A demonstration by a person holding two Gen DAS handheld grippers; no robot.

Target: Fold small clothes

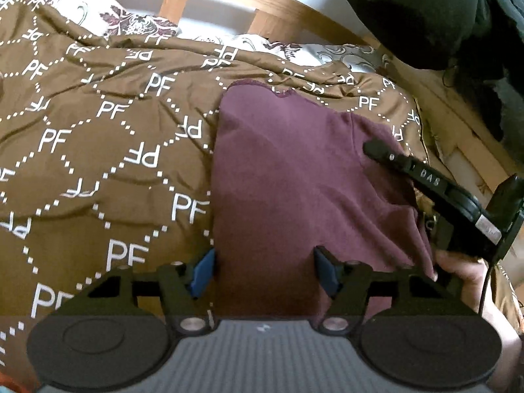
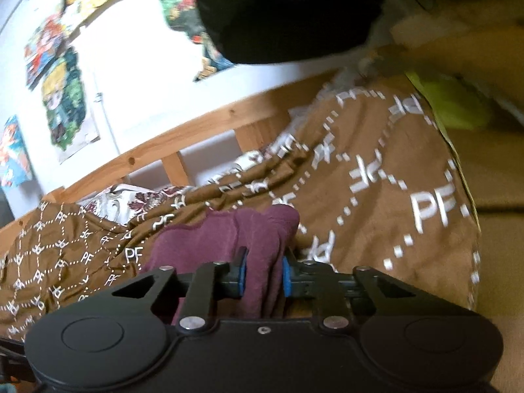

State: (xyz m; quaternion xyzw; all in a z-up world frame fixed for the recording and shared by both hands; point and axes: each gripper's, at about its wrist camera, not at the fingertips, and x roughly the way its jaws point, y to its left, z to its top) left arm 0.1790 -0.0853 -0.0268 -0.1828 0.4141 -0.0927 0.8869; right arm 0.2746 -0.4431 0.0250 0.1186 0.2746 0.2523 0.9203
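One maroon garment (image 1: 288,177) lies on the bed, spread over a brown bedcover (image 1: 98,150) printed with white "PF" letters and dotted diamonds; its cloth looks soft and matte, with a stitched hem at the far edge and a seam running down its right side. Near its near edge the left gripper (image 1: 263,270) points down at the cloth, jaws set fairly wide with the garment's left border between the blue pads, which do not press on it. At the right, the right gripper (image 2: 262,273) has its jaws narrow and clamped on a bunched fold of the garment, a hand (image 1: 461,271) wrapped round its handle. A dark bulky shape (image 1: 425,9) at far right is hard to make out, and the right wrist view is blurred toward its right side
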